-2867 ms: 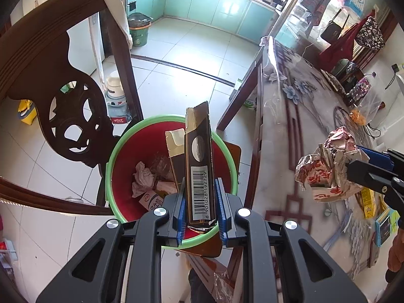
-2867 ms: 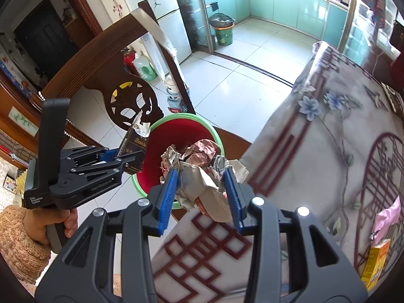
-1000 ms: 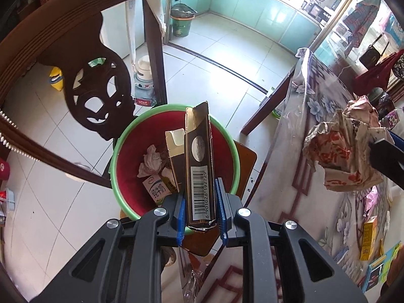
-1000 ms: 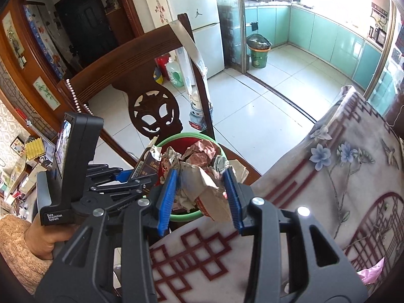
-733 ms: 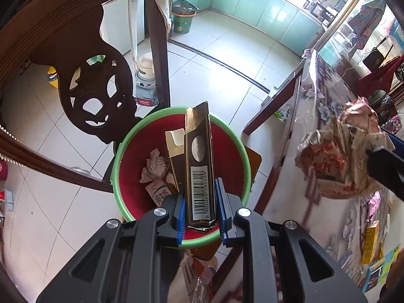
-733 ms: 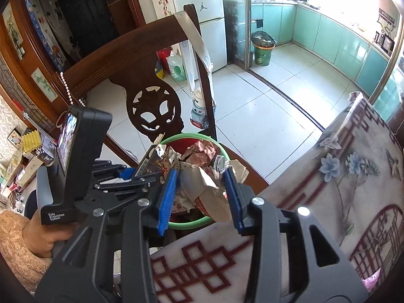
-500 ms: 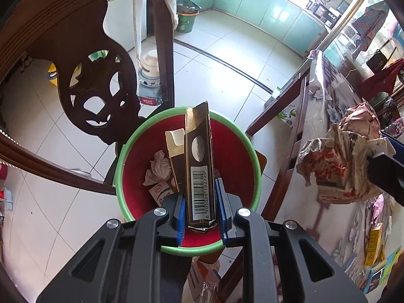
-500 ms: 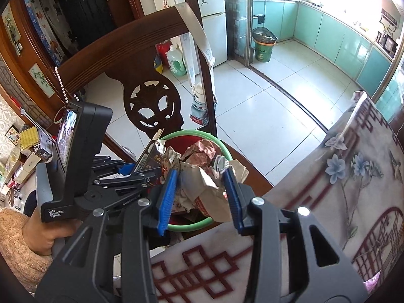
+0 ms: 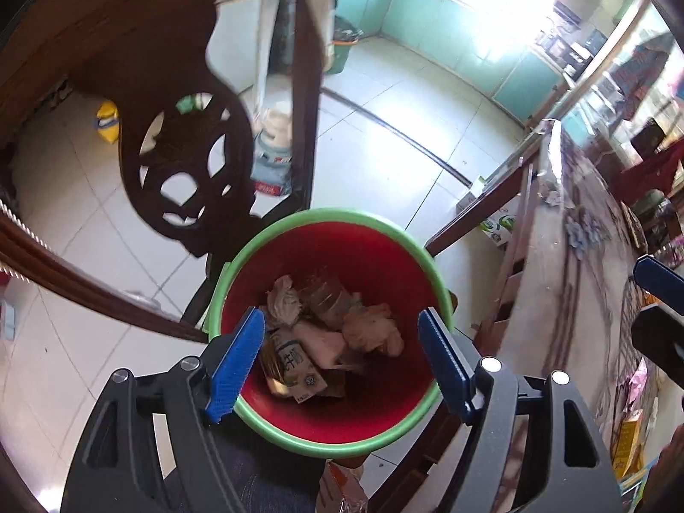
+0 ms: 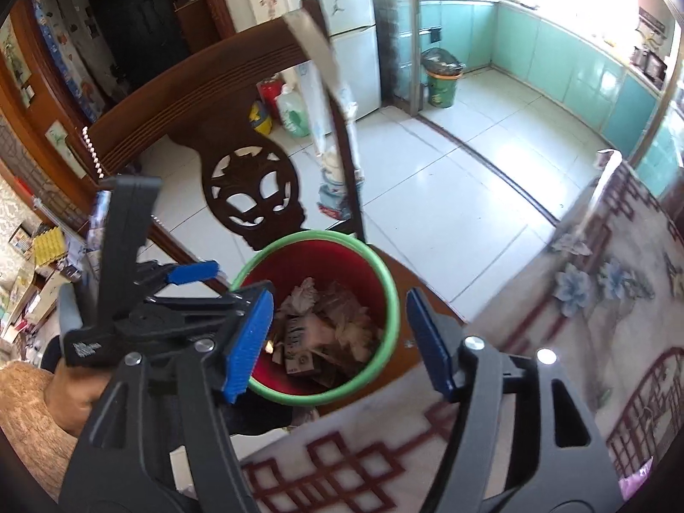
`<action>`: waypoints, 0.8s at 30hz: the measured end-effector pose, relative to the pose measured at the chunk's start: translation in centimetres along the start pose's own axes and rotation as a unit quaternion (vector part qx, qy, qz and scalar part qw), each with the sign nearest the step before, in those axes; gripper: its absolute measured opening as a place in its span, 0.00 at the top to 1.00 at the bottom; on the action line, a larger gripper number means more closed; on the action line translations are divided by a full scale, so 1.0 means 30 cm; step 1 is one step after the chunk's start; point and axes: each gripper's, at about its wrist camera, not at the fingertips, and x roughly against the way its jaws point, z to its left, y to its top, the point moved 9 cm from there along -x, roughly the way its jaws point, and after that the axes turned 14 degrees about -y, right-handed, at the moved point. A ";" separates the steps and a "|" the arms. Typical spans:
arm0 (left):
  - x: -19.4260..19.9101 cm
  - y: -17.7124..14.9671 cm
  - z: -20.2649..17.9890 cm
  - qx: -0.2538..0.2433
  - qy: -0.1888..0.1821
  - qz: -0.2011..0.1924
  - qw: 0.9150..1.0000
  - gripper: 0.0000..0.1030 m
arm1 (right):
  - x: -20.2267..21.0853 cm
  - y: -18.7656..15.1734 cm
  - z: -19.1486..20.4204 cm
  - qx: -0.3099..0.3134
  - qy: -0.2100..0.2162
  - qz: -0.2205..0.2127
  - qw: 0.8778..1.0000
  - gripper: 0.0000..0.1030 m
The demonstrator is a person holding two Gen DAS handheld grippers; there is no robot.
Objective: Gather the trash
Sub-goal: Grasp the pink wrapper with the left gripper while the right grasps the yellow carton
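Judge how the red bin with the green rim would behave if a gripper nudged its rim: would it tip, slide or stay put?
The red bin looks like thin plastic holding only crumpled paper and a small carton, so it is probably light. It seems to stand on a chair seat, so a nudge would likely slide it, and might tip it.

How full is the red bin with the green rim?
Partly full. The red bin holds crumpled paper and a small carton at the bottom, while much of its red inner wall above them stays bare.

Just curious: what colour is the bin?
Red bin with a green rim; left wrist view shows it best.
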 end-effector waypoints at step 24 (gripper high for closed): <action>-0.208 -0.453 -1.374 -0.350 -0.229 0.164 0.893 0.29 | 0.309 -1.185 -1.125 -0.258 -0.228 0.180 0.921 0.20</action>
